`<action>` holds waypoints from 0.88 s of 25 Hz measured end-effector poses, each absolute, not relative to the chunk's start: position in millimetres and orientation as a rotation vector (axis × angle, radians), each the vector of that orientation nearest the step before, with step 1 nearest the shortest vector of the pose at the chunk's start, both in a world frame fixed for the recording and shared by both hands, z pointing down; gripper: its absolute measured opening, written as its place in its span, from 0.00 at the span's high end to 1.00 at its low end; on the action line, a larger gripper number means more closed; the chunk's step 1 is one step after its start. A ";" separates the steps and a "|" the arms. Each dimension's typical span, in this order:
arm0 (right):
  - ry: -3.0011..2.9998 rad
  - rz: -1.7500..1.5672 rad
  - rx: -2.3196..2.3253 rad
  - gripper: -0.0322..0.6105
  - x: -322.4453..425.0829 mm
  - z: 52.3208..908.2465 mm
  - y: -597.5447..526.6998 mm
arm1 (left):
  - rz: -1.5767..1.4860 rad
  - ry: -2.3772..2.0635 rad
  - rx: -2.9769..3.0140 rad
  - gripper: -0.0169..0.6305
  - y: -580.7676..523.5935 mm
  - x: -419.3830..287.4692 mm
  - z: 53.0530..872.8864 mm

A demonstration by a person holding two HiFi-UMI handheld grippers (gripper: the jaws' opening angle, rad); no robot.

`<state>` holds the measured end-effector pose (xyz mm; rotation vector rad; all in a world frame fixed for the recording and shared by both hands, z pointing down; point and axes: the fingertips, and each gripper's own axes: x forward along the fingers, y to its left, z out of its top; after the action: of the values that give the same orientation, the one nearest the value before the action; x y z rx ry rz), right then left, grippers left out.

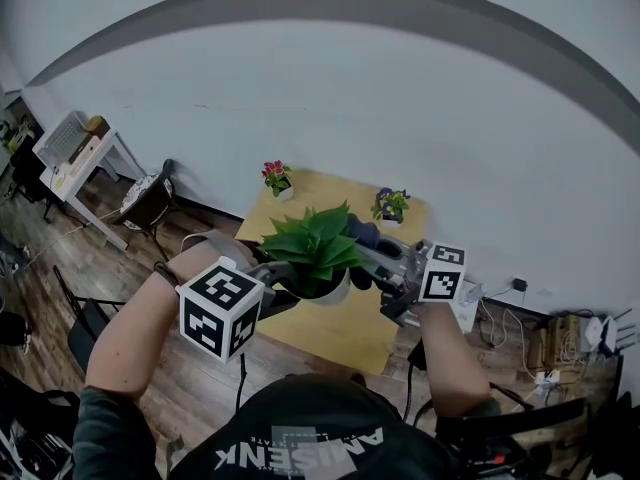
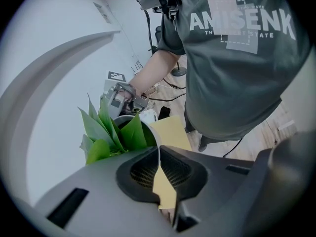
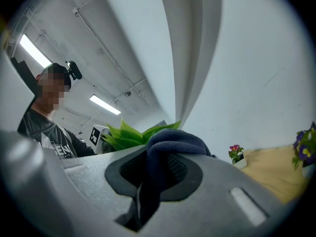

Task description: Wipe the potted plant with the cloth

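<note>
1. Left gripper (image 2: 159, 169), at the left side of the potted plant (image 1: 318, 243): jaws pinched on the pot's rim.
2. Right gripper (image 3: 150, 177), at the potted plant's right side: jaws clamped on the cloth (image 3: 173, 139).
3. Left forearm (image 1: 135, 328) and right forearm (image 1: 445, 353) extend toward the potted plant.

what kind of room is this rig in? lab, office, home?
Probably a lab or office workspace, not a home: loose cables and plugs on the wood floor, a white desk, ceiling strip lights.
</note>
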<state>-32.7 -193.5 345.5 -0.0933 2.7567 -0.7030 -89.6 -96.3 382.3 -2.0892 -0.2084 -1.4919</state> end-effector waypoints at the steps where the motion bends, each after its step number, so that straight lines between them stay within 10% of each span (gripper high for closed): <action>1: 2.754 -0.698 -0.110 0.87 -30.8 345.7 -191.9 | -1.490 -0.210 -2.089 0.95 -97.0 -89.9 382.8; 22: 2.804 -0.558 -0.420 0.87 -16.9 353.2 -123.2 | -1.473 -0.287 -2.060 0.95 -108.8 -86.8 397.0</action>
<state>-16.9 -123.2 353.2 -0.4204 2.8039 -0.5582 -86.8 -108.8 397.0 -2.0597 -0.2874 -1.4735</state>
